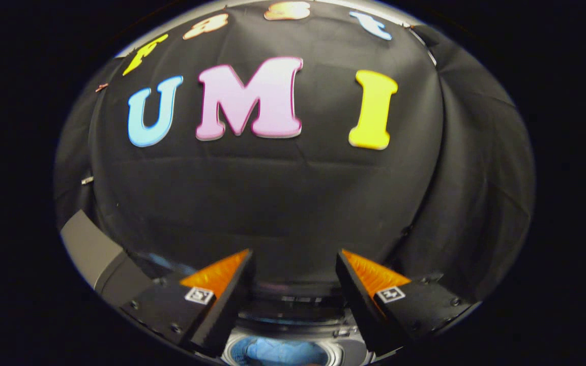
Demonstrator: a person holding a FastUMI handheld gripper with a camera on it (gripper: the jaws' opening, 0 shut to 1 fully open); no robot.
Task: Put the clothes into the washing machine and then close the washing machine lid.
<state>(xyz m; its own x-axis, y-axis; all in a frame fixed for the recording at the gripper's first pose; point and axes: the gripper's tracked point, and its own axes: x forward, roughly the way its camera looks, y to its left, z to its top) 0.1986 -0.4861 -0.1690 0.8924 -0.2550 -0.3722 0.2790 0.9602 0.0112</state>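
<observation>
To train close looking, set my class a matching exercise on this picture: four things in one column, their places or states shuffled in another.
Things:
1. claw
2. blue clothes
3. black wall cloth
4. grey panel

Places or states:
A. inside the washer's round opening
B. beyond the fingers, as backdrop
C. open, holding nothing
D. beside the left finger

Pairs: 1-C, 2-A, 3-B, 4-D
</observation>
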